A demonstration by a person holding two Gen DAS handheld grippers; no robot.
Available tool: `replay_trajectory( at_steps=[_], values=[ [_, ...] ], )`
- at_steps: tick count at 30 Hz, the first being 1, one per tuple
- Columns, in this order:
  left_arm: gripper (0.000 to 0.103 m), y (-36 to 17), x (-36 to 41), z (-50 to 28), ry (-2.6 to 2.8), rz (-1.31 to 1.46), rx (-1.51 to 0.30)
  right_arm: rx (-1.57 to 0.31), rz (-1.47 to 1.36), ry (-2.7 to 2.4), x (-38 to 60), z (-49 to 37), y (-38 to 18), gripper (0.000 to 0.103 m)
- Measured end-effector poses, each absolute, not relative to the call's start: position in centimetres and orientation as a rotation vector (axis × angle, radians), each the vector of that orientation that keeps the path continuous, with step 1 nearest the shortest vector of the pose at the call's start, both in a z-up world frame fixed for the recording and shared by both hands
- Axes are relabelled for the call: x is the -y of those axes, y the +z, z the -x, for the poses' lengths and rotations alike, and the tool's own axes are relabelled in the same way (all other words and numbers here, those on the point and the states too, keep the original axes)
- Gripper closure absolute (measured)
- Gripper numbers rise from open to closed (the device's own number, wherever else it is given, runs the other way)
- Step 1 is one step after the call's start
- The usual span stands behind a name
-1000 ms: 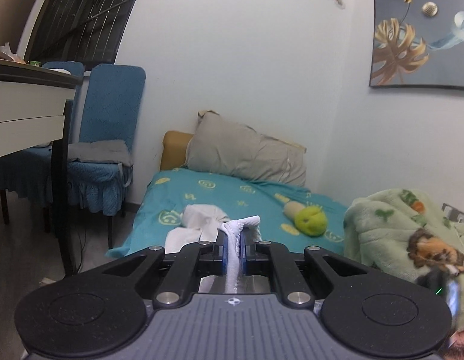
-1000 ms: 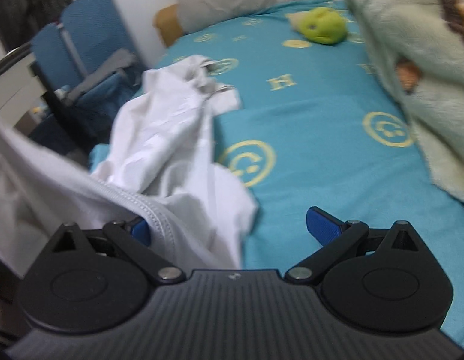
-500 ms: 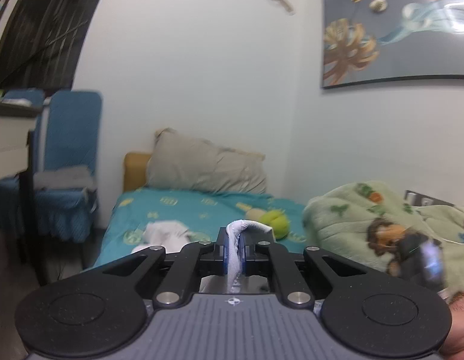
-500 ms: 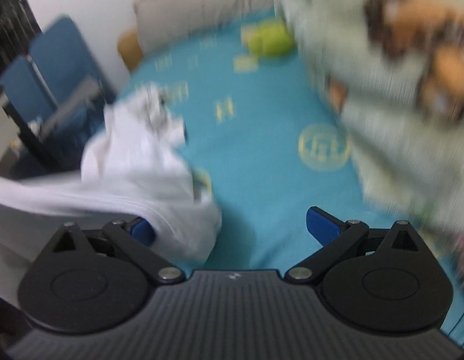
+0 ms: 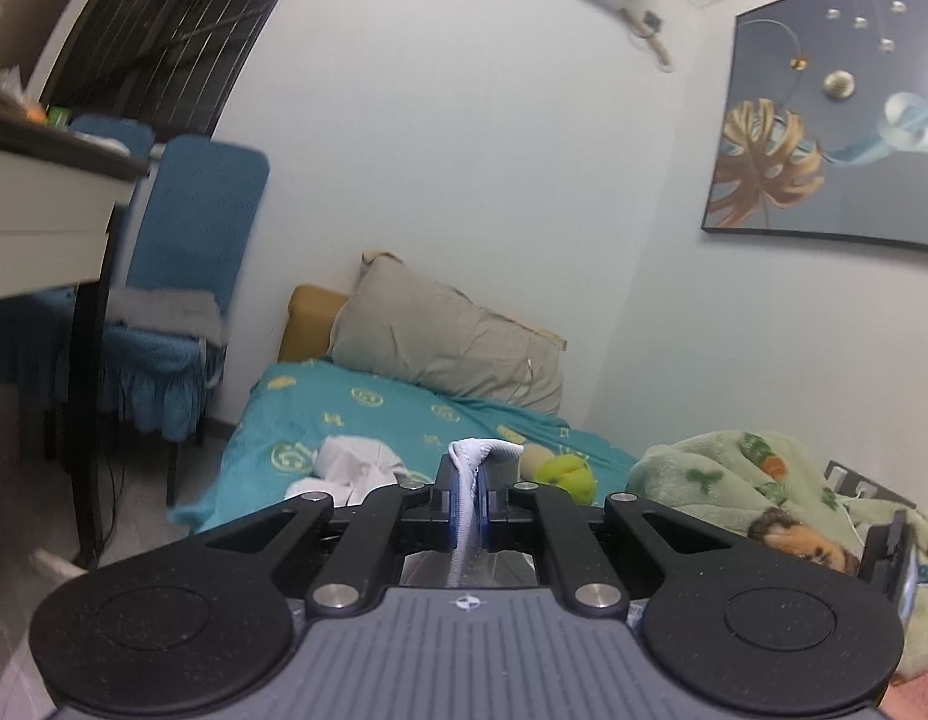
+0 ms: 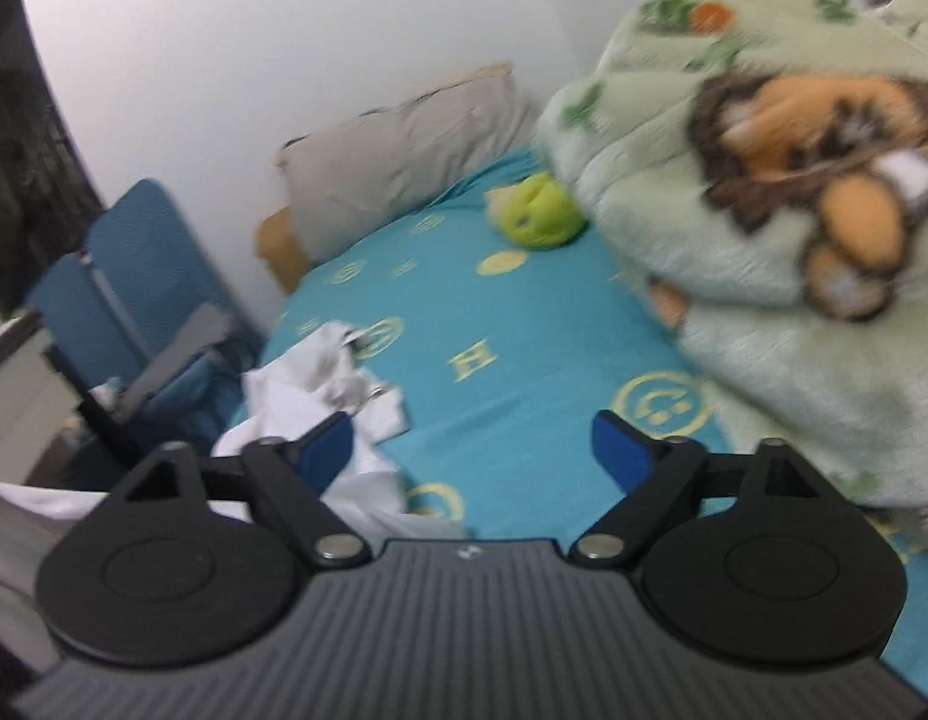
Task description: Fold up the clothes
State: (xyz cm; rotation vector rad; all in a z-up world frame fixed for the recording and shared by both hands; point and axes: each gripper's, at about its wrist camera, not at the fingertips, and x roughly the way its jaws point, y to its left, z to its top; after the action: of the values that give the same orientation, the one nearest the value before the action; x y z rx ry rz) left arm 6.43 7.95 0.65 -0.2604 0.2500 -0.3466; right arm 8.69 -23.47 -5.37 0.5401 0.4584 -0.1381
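A white garment (image 6: 320, 396) lies bunched on the left side of the teal bed sheet (image 6: 524, 372) and trails off toward the lower left. My left gripper (image 5: 467, 480) is shut on a hemmed edge of the white garment (image 5: 470, 462), held up in the air above the foot of the bed. More of the garment (image 5: 356, 462) shows on the bed beyond it. My right gripper (image 6: 473, 450) is open and empty above the sheet, with the garment just beside its left finger (image 6: 326, 444).
A grey pillow (image 6: 404, 150) and a green plush toy (image 6: 539, 213) lie at the head of the bed. A light green cartoon blanket (image 6: 764, 192) is heaped on the right. Blue chairs (image 5: 188, 276) and a desk (image 5: 44, 210) stand left of the bed.
My right gripper has lifted and tilted up, so the garment now sits further off and lower left. My left gripper still grips the hem; its view swung right, then back left.
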Motion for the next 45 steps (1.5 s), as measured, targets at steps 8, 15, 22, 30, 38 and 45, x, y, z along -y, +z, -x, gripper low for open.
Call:
replay_trajectory(
  at_steps=[8,15,22,30,38,45],
  values=[
    [0.096,1.0,-7.2,-6.1,-0.339,0.194,-0.246,-0.505,-0.404,0.094,18.1,-7.9,-4.8,0.020],
    [0.096,1.0,-6.6,-5.9,-0.350,0.179,-0.243,-0.555,-0.351,0.140,15.8,-7.9,-5.2,0.019],
    [0.096,0.8,-7.3,-6.8,-0.278,0.208,-0.284,-0.626,-0.429,-0.116,18.0,-9.2,-7.7,0.019],
    [0.096,0.6,-8.6,-7.5,-0.249,0.256,-0.341,-0.637,-0.522,-0.216,20.3,-9.4,-8.5,0.031],
    [0.093,-0.6,-8.1,-8.1,-0.249,0.179,-0.458,-0.677,-0.342,-0.068,17.5,-11.6,-8.8,0.097],
    [0.058,-3.0,-6.9,-8.4,-0.248,0.070,-0.613,-0.513,-0.413,0.011,18.1,-9.6,-5.5,0.097]
  ],
)
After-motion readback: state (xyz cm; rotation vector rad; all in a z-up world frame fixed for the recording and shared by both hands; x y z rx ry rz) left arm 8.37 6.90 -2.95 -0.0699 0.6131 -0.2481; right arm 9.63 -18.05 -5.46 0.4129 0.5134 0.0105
